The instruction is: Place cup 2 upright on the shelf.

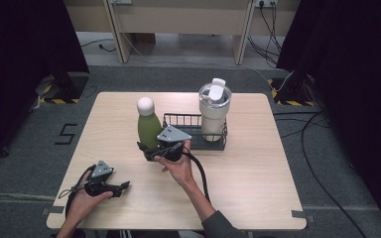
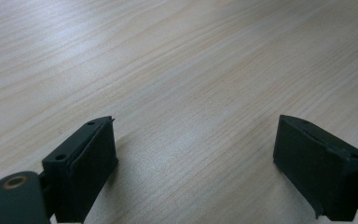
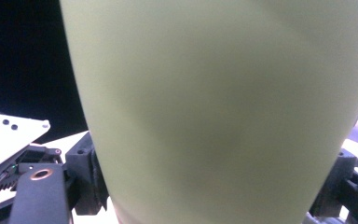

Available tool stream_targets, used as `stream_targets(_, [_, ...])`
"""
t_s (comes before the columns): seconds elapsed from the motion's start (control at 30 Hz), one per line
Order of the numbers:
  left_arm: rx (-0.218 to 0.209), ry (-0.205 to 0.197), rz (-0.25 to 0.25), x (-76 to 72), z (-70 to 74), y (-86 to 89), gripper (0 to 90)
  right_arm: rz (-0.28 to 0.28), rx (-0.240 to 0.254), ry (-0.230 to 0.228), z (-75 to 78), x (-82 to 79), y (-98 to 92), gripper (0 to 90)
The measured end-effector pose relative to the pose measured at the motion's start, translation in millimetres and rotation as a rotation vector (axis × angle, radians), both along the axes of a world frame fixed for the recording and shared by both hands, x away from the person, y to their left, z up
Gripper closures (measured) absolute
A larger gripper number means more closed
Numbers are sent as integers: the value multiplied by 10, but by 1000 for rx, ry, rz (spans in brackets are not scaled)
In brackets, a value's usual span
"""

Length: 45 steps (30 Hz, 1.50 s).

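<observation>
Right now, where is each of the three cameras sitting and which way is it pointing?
High view: above the person's side, looking forward and down at the table; both forearms, left gripper and right gripper show.
Left gripper view: rides the left gripper, looking past its wide-apart jaws at bare wood.
Right gripper view: rides the right gripper, jaws flanking the green bottle.
Shared: the bottle appears in the high and right gripper views.

The worktop [image 1: 258, 168] was pale wood-look board with fine lengthwise grain and a soft satin sheen. At centre frame, the green bottle [image 1: 149, 130] had a smooth matt coat and a matt white cap [image 1: 145, 105]. The basket [image 1: 194, 120] was thin dark wire. The tumbler [image 1: 214, 116] looked smooth and off-white under a clear glossy plastic lid [image 1: 215, 93]. The left hand-held gripper [image 2: 196, 158] had matt black, faintly ridged plastic pads.
</observation>
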<state>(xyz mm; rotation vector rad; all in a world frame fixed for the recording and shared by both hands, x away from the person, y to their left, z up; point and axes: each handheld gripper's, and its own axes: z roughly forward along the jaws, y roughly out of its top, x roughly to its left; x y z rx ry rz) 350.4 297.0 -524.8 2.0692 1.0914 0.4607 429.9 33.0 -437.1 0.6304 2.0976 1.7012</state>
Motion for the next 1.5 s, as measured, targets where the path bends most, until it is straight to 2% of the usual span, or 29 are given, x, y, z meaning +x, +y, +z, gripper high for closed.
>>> stream_targets(0.57, [0, 0, 0, 0, 0, 0, 123, -57, 1, -7, 183, 64, -179, 207])
stream_targets(0.8, [0, 0, 0, 0, 0, 0, 123, -77, 12, -28, 302, 107, -258, 207])
stream_targets(1.03, [0, 0, 0, 0, 0, 0, 122, -111, 32, -26, 383, 162, -323, 207])
stream_targets(1.2, [0, 0, 0, 0, 0, 0, 123, -143, 33, -21, 415, 213, -364, 207])
stream_targets(1.23, [0, 0, 0, 0, 0, 0, 123, -149, 27, -35, 420, 229, -373, 207])
stream_targets(1.33, [0, 0, 0, 0, 0, 0, 123, -171, 20, -40, 431, 252, -389, 207])
stream_targets(1.4, [0, 0, 0, 0, 0, 0, 123, -193, 24, -23, 437, 259, -392, 207])
stream_targets(1.5, [0, 0, 0, 0, 0, 0, 123, -212, 20, -39, 445, 309, -407, 207])
